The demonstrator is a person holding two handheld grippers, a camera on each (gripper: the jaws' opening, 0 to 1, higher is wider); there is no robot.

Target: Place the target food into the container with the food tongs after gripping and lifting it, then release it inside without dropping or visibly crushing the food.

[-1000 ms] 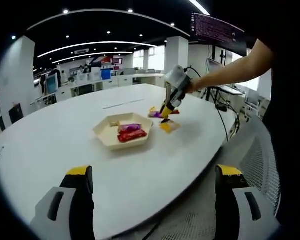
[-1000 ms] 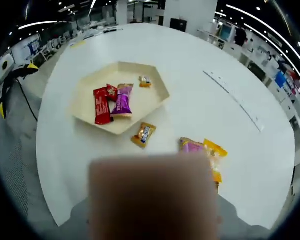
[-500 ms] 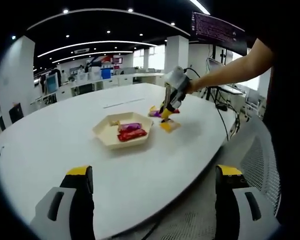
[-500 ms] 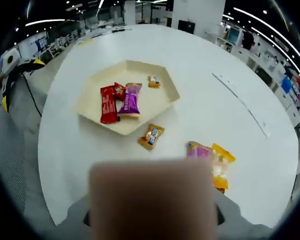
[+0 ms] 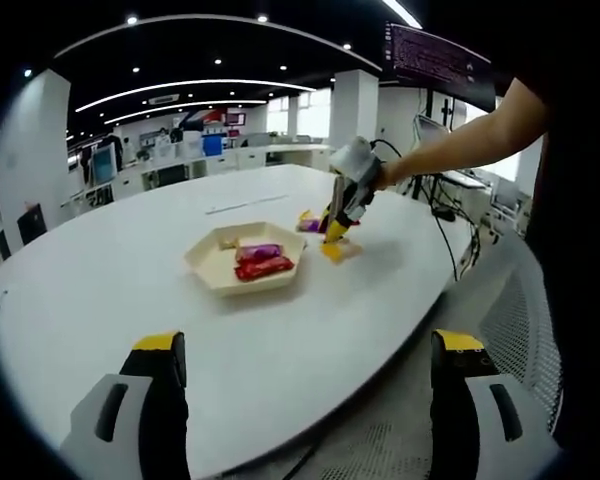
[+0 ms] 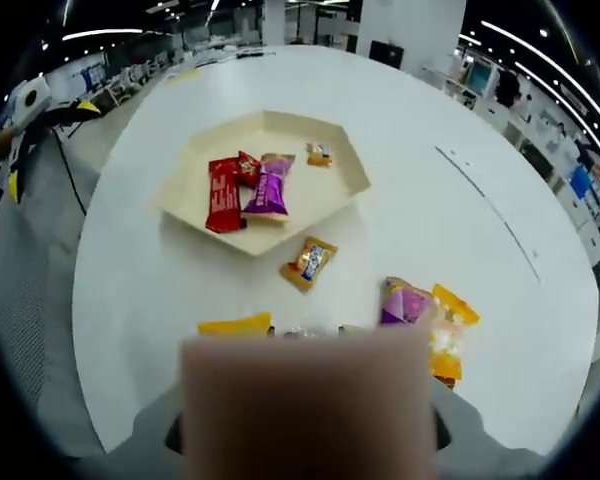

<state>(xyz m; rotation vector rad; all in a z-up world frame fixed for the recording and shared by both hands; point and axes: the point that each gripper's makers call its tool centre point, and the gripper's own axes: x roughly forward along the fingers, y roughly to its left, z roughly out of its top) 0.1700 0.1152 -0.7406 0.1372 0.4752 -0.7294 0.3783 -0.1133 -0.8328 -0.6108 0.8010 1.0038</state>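
Note:
A beige hexagonal tray (image 6: 195,213) sits on the white table and holds a red packet (image 6: 220,192), a purple packet (image 6: 270,190) and a small orange candy (image 6: 320,153). Loose on the table lie an orange-and-blue packet (image 6: 310,262), a purple packet (image 6: 404,300) and a yellow packet (image 6: 452,312). A blurred beige block (image 6: 305,405) hides the right gripper's jaws; a yellow piece (image 6: 235,324) pokes out above it. The left gripper view shows the right gripper (image 5: 336,230) tip-down over the loose packets (image 5: 337,250), right of the tray (image 5: 208,268). My left gripper (image 5: 308,345) stands open and empty, well short of the tray.
The round white table (image 5: 100,280) drops off near the left gripper's jaws. A person's arm (image 5: 450,145) reaches in from the right. Desks and monitors (image 5: 210,150) stand in the office behind. A thin strip (image 6: 480,200) lies on the table beyond the packets.
The right gripper view has shifted a little, and a yellow piece now shows above the blurred block. The left gripper has stayed still and open.

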